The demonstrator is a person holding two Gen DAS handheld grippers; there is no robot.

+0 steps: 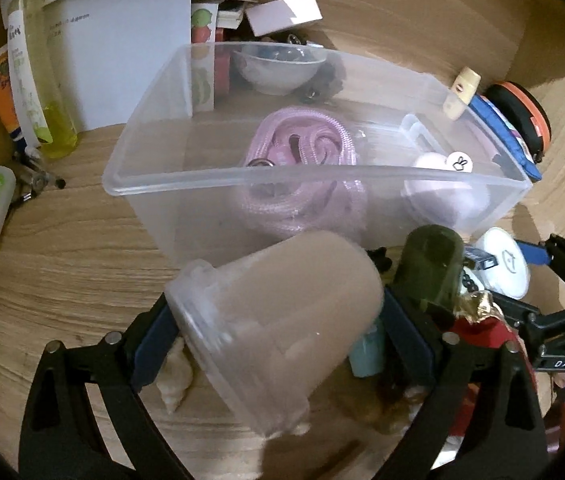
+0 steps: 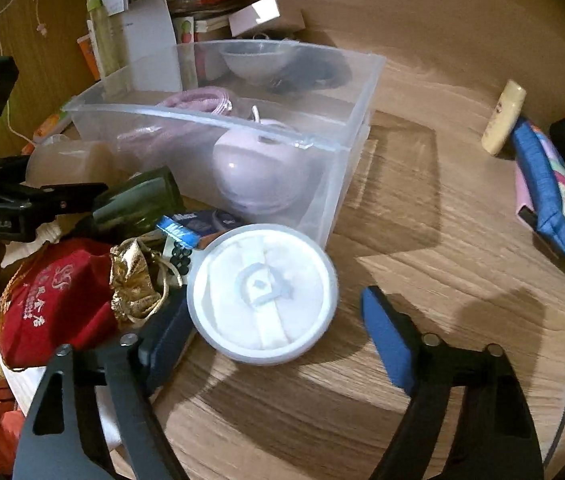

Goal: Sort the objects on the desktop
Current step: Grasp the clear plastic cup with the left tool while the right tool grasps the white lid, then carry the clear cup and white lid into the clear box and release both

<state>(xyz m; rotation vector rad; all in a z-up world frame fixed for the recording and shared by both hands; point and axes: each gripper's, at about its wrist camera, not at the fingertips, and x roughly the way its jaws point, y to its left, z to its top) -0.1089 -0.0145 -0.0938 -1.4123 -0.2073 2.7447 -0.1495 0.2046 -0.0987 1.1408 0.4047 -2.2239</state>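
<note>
Left wrist view: left tongs (image 1: 282,336) clamped on a frosted cup (image 1: 278,320), tilted, just short of the clear bin (image 1: 186,182).
Step, by my read: carrying the cup to the bin ahead; next lift it over the near rim and release, clear of the pink cord (image 1: 302,148) inside. Right tongs (image 2: 278,320) apart, straddling the white round container (image 2: 262,294) on the surface (image 2: 442,240), not closed on it.

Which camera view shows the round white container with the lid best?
The right wrist view. There the round white container lies whole and near, between the open fingers of the right gripper, its lid mark clear. In the left wrist view it is small and partly hidden behind the dark green bottle.
</note>
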